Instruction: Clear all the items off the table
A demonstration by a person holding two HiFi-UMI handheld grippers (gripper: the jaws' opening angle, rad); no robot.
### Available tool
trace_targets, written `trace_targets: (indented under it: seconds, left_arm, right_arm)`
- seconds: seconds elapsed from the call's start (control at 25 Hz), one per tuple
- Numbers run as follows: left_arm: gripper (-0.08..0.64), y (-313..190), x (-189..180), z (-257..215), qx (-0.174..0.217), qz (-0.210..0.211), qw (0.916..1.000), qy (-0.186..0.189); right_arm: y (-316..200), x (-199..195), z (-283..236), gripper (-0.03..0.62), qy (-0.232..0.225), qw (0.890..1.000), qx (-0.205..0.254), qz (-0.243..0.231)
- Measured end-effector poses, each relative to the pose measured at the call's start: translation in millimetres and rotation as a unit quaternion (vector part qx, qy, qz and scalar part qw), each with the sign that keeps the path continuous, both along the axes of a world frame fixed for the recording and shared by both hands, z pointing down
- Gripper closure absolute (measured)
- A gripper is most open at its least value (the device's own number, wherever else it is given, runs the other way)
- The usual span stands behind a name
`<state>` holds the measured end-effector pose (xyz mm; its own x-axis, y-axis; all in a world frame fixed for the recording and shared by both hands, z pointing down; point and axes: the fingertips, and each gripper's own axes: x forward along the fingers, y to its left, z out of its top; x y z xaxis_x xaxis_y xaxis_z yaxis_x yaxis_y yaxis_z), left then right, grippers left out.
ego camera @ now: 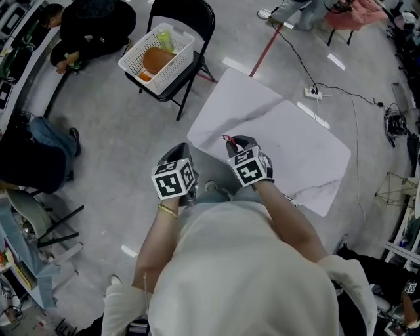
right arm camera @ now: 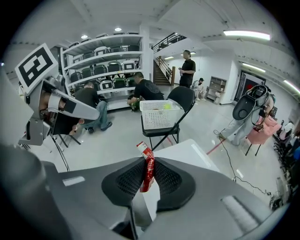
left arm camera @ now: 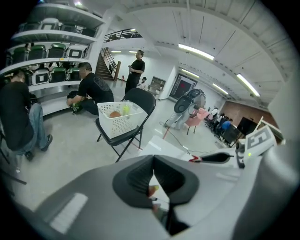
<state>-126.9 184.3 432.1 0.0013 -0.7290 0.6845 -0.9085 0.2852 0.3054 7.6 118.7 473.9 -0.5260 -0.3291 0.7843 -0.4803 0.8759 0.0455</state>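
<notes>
**A:** Step in hand?

**B:** Carry-off, as I read it. The right gripper (right arm camera: 147, 168) has its jaws pinched on a thin red packet (right arm camera: 146, 161). The packet stands upright with its top end poking out above the pads. In the head view the packet (ego camera: 228, 138) sits at the near edge of the white table (ego camera: 289, 141).

**A:** The other one?

**B:** The left gripper (left arm camera: 153, 176) has its jaws pressed together, with nothing in them that I can name. A speck of colour shows in the slit, too small to tell. It hangs just beside the right gripper, off the table's near corner.

**A:** Anything left on top?

**B:** None seen. The top is bare: white, with faint grey veining. The packet looks like the last item.

**A:** Next move?

**B:** Probably to the white basket (ego camera: 172, 69) on the black folding chair (ego camera: 191, 14), past the table's far corner. Something orange and something yellow-green lie in it. The gripper needs to be carried over the rim before the jaws part. The packet is light and flat, so it may cling to a pad or flutter wide.

**A:** Room?

**B:** Grey concrete floor with a red tape line (ego camera: 262, 47). A cable runs to a power strip (ego camera: 312, 93) beyond the table. Shelving (right arm camera: 103, 61) loaded with cases stands along the wall, and two people crouch by it. Another person stands near the stairs (right arm camera: 166, 70).
</notes>
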Motion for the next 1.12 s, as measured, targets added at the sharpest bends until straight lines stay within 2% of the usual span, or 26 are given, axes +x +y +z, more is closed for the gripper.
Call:
trace_targets:
  seconds: [0.68,1.12]
  left_arm:
    - [0.551,24,-77,3,0.005,-0.121,0.9927,0.003]
    - [0.551,-3,-146,7,-0.003,-0.143,0.9897,-0.007]
  right_arm:
    - [-7,-93,-5,0.534,-0.006,0.993,0.007,-0.115]
    - [-56,-175,-7,0.534,-0.034,0.992,0.006,-0.121]
